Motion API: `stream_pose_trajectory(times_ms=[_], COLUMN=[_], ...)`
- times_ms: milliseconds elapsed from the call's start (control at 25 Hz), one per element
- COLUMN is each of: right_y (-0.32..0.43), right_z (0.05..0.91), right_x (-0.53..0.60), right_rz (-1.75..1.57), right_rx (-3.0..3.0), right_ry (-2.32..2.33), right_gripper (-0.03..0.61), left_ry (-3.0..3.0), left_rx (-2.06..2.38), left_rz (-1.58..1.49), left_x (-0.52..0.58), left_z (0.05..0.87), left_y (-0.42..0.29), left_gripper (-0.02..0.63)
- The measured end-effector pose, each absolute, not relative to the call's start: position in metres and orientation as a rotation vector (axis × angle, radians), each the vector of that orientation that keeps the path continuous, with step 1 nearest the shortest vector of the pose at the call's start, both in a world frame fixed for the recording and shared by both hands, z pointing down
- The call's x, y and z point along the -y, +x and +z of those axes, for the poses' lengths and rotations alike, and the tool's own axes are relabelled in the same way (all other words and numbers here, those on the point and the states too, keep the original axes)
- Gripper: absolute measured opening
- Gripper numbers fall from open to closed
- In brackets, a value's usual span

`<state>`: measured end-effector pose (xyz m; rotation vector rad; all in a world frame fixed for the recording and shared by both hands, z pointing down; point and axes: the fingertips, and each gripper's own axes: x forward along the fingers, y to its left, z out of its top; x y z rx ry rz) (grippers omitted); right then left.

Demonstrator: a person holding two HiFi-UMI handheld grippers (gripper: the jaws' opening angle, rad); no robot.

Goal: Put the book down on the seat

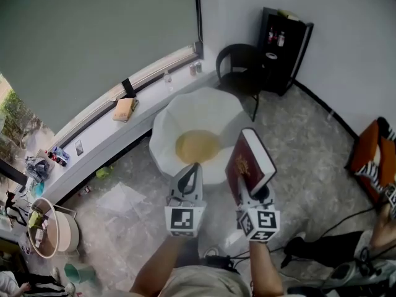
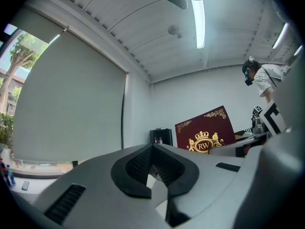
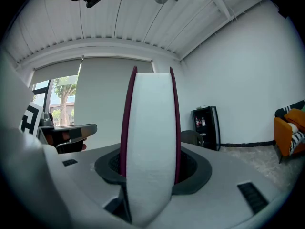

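Note:
A dark red book with a gold crest and white page edges stands upright in my right gripper, which is shut on its lower edge. In the right gripper view the book fills the space between the jaws, page edges toward the camera. It hangs over the near right rim of a white petal-shaped seat with a yellow cushion. My left gripper hovers beside the book over the seat's near edge, jaws shut and holding nothing. The left gripper view shows the book's cover to its right.
A black chair and a black cabinet stand behind the seat by the wall. A window sill runs along the left with small items on it. An orange armchair is at the right, a round basket at the lower left.

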<state>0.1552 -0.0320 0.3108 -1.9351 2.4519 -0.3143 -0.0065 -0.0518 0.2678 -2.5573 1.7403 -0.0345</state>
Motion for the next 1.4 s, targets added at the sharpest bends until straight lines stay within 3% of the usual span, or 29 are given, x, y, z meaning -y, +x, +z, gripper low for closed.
stream_pose_trajectory(times_ms=[920, 1400], right_y=[0.062, 0.083], right_z=[0.314, 0.367], right_x=[0.288, 0.362], right_rz=[-0.293, -0.467], right_rx=[-2.478, -2.447], right_ry=[-2.100, -2.132], right_gripper=[0.219, 0.219], left_ry=[-2.639, -2.673], left_rx=[-1.700, -1.679], left_rz=[0.034, -0.067], left_x=[0.325, 0.404], left_z=[0.289, 0.327], left_y=[-0.104, -0.084], left_gripper=[0.006, 0.006])
